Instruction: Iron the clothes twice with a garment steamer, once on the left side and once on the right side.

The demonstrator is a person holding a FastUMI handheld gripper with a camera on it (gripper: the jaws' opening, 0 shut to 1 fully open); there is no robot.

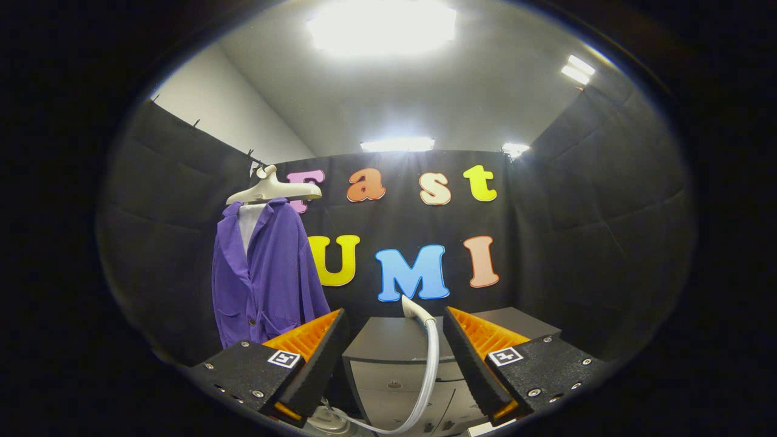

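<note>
No word, brand or number can be read on any object here.

Nearest thing to a sign: two square black-and-white coded markers, each on a white patch on top of a finger of the gripper (pixel 394 312).
- left marker (pixel 284 359)
- right marker (pixel 505 356)

Both patterns are blocky machine code with no letters or digits.

The fingers (pixel 303 346) stand spread wide, pressing on nothing. The steamer head (pixel 414 306) shows in the gap, beyond the tips.

The grey cabinet (pixel 388 340) has a small round fitting (pixel 394 383) on its drawer front. It is too small to tell if it bears a mark.
</note>
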